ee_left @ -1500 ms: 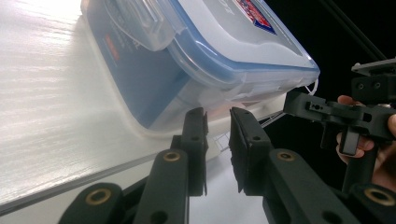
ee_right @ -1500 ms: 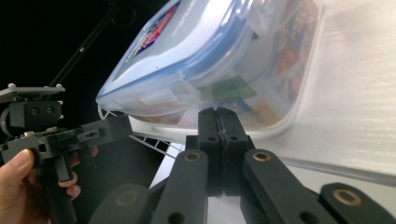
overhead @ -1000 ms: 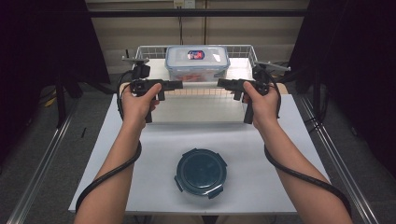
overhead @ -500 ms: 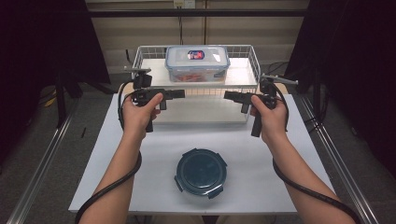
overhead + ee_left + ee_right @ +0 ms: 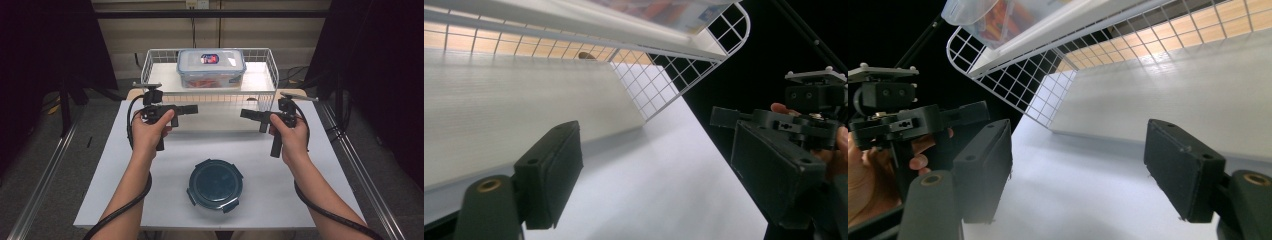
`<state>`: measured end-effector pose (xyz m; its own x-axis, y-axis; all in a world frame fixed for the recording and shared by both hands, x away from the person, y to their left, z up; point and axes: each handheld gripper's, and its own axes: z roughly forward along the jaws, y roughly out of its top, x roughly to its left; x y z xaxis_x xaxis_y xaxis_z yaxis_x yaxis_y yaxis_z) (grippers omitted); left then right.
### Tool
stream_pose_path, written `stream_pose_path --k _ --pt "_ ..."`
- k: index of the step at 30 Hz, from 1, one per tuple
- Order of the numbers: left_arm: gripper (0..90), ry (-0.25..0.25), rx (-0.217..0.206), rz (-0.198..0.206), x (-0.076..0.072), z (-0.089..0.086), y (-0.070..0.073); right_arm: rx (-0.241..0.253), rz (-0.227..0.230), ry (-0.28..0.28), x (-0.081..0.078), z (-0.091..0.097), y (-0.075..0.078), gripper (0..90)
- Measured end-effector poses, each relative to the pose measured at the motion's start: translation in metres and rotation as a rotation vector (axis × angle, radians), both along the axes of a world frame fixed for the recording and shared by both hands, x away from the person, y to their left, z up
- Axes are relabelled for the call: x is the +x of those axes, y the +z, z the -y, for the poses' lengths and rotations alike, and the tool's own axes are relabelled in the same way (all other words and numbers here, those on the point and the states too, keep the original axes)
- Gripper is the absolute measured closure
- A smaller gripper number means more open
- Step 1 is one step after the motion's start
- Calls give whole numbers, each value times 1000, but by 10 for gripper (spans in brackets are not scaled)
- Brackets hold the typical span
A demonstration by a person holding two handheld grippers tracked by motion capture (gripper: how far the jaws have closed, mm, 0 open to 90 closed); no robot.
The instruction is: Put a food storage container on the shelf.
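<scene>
A clear rectangular lidded box (image 5: 211, 67) with orange contents stands in a white wire basket (image 5: 150, 65) at the back of the table. A round dark teal lidded container (image 5: 215, 185) lies near the front edge. My left gripper (image 5: 192, 108) and right gripper (image 5: 246, 114) hang level in front of the basket, tips pointing at each other with a gap between them. In the left gripper view the left gripper (image 5: 664, 180) is open over bare table. The right gripper (image 5: 1083, 172) is open too. Both pairs of jaws have just been opening, with nothing between them.
The white table (image 5: 320, 165) has bare room on both sides of the round container. The basket's wire front (image 5: 1013, 85) rises just beyond the jaws. Metal rails run along the floor left and right, and dark curtains close off both sides.
Both hands have come down and back toward the person from the basket's front. The right one has also shifted right. Both pairs of jaws stand wider.
</scene>
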<state>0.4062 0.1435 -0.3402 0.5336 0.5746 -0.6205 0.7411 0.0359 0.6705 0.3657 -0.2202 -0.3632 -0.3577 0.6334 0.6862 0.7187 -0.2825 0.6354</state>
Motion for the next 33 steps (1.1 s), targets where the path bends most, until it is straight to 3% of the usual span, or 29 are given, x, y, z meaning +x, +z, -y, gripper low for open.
stream_pose_path --k 13,22,33 --pt "166 8 8 -41 -15 -15 -29 -15 -6 33 -12 3 -13 233" --pt "146 5 18 -68 -27 -19 -46 -11 -31 45 -19 9 -30 213" --pt "141 2 18 -94 -35 -25 -63 -29 -31 55 -30 10 -41 205"
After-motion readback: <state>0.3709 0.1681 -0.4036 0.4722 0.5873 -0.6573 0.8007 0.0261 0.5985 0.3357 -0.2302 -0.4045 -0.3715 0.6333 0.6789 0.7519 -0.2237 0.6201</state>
